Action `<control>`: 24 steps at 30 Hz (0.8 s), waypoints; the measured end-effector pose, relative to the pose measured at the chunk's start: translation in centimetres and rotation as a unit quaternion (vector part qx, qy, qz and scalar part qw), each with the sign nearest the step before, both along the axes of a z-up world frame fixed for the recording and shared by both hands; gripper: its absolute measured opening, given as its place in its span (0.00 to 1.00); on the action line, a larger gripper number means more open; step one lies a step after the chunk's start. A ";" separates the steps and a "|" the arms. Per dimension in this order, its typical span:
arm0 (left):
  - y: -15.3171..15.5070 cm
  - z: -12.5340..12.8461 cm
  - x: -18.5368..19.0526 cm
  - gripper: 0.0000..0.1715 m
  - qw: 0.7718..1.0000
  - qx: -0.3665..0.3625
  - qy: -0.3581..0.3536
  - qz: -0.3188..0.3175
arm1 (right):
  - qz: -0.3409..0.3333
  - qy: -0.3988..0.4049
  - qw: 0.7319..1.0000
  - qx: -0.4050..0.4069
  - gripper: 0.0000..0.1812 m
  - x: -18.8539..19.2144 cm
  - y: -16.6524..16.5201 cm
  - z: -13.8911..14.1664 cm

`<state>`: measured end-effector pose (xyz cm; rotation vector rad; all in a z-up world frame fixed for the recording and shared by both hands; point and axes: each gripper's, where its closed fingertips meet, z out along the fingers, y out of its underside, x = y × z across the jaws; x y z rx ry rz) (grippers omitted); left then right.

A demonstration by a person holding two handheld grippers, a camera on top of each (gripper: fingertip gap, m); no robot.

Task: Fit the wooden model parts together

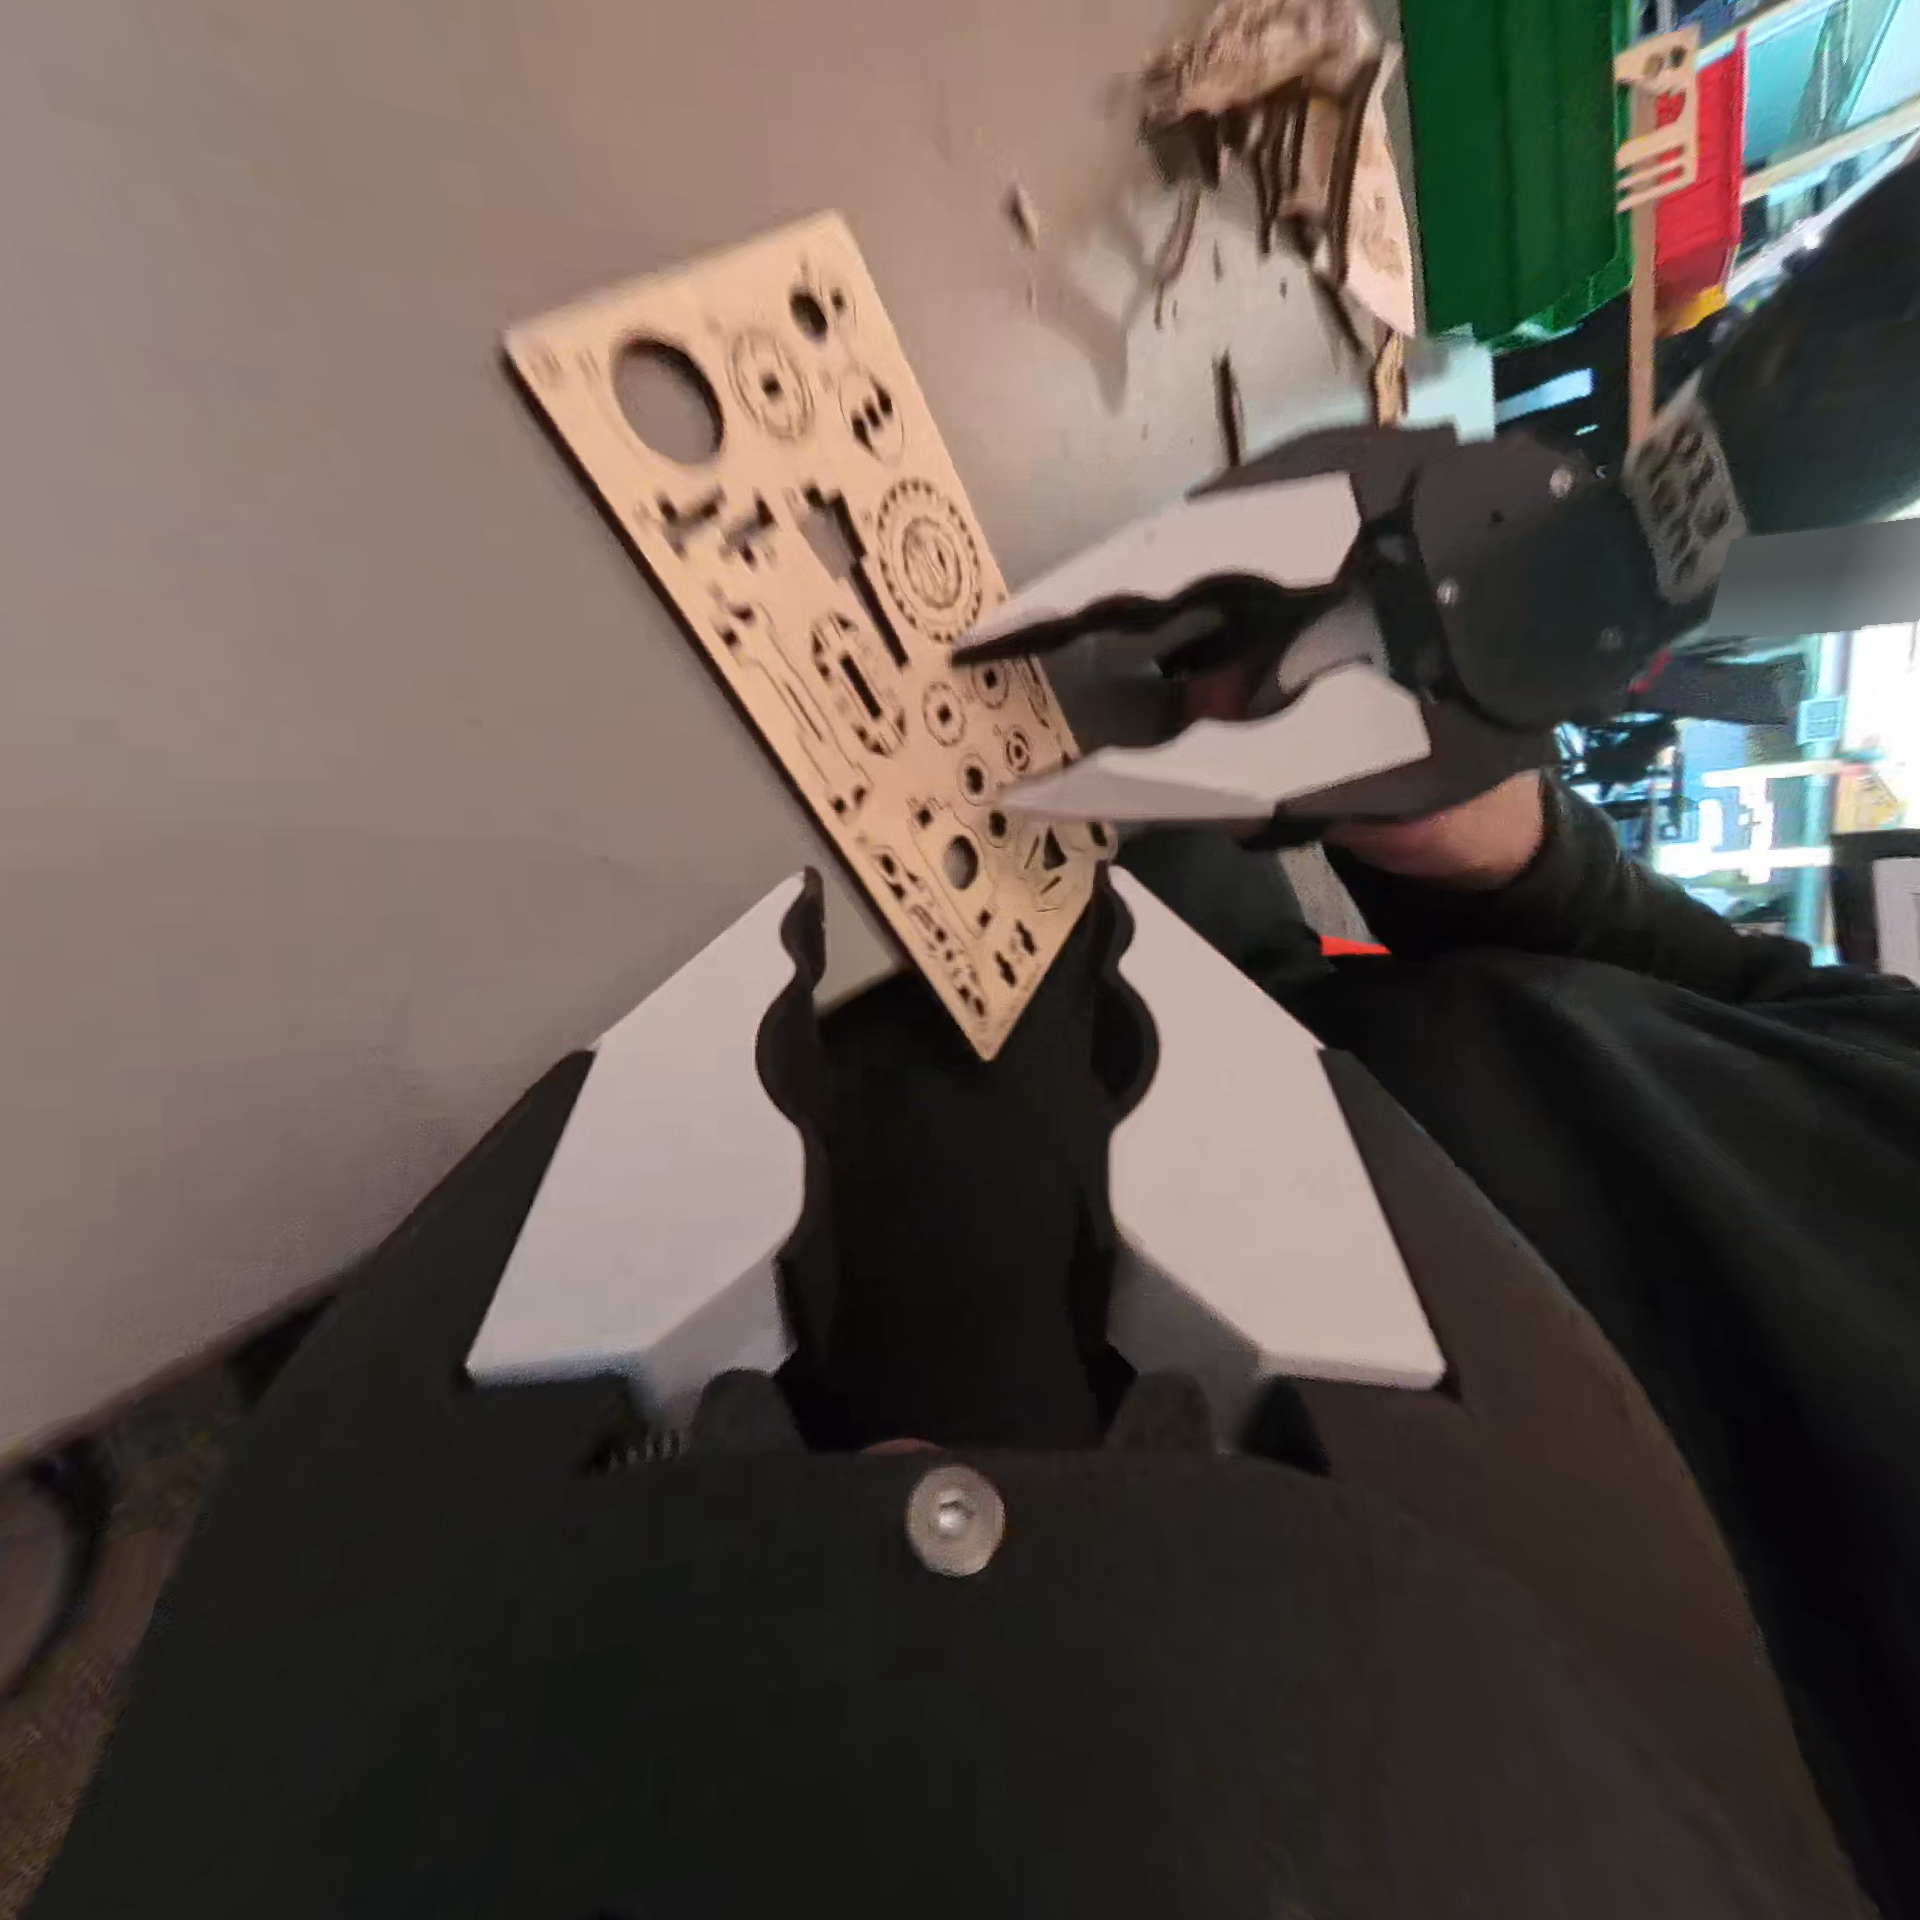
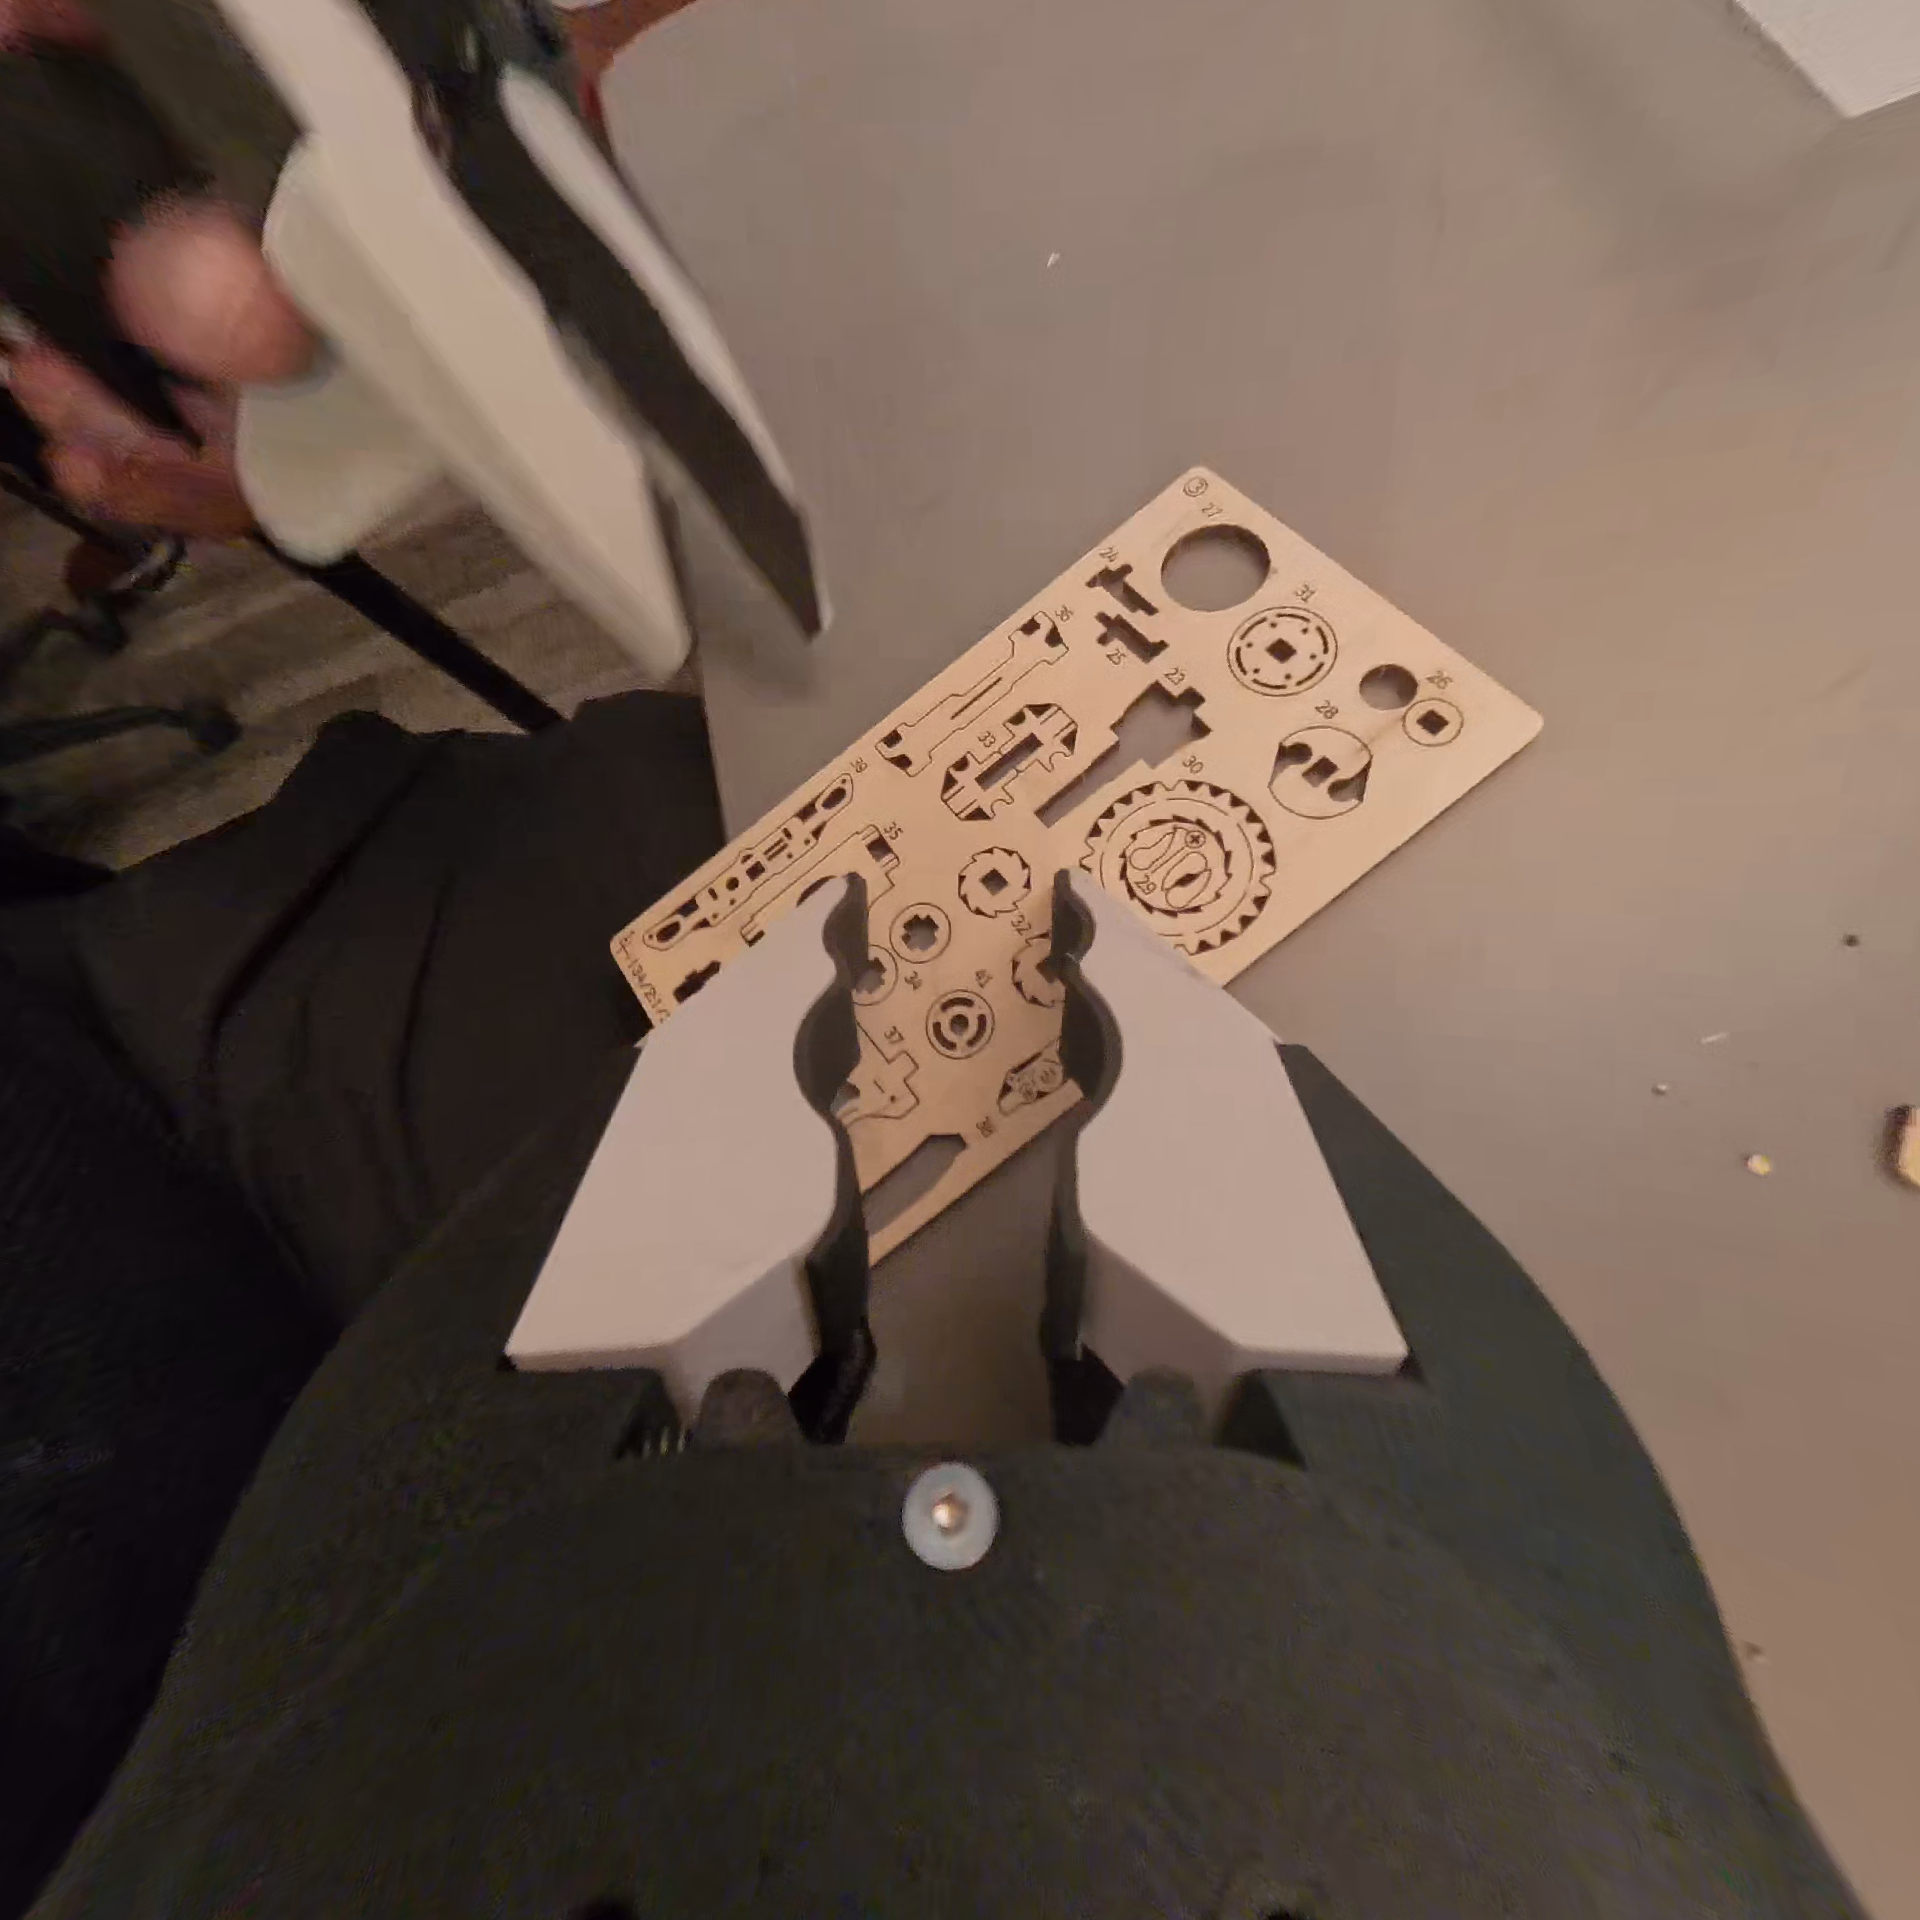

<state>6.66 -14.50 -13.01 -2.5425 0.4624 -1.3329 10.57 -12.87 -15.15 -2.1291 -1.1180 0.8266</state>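
A flat laser-cut wooden parts sheet (image 1: 800, 582) lies on the grey table (image 1: 312, 520), with one corner over the table's edge. Several parts are punched out of it, leaving holes; gears and other parts remain in it. My left gripper (image 1: 961, 883) is open and empty, off the table's edge near the sheet's overhanging corner. My right gripper (image 2: 956, 883) is open and empty, hovering over the sheet (image 2: 1143, 769) near its closest edge. The right gripper also shows in the left wrist view (image 1: 982, 727). The left gripper shows blurred in the right wrist view (image 2: 748, 613).
A blurred heap of wooden parts (image 1: 1268, 156) lies at the table's far side. Small wood crumbs (image 2: 1756, 1164) and a wood scrap (image 2: 1903, 1143) lie to the right. The person's dark clothing (image 2: 312, 987) is beside the table's edge. Green and red cloth (image 1: 1507, 156) hangs behind. About 6 centimeters separates my left fingertips from my right.
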 end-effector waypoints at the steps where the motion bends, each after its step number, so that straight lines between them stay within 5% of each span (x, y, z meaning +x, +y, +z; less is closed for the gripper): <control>1: -1.3 -0.6 0.3 0.31 1.000 -0.016 0.005 0.005 | 0.019 0.005 1.000 -0.015 0.14 -0.2 -0.7 0.0; 5: -4.4 -1.7 1.2 0.23 0.997 -0.066 -0.018 0.042 | 0.057 0.015 0.997 -0.043 0.08 -0.8 -2.6 -0.1; 11: -5.4 -2.5 1.0 0.31 0.982 -0.094 -0.089 0.140 | 0.069 0.009 0.997 -0.044 0.03 -1.1 -3.1 -0.2; 14: -6.0 -1.8 3.8 0.29 0.973 -0.133 -0.154 0.111 | 0.077 0.014 0.995 -0.059 0.02 -1.1 -3.3 -0.2; 19: -5.5 -2.2 4.7 0.04 0.968 -0.133 -0.183 0.111 | 0.079 0.028 0.995 -0.048 0.01 -1.2 -3.4 0.2; 24: -5.6 -0.9 4.6 0.01 0.974 -0.085 -0.181 0.103 | 0.078 0.106 0.990 -0.059 0.02 -1.1 -3.5 2.6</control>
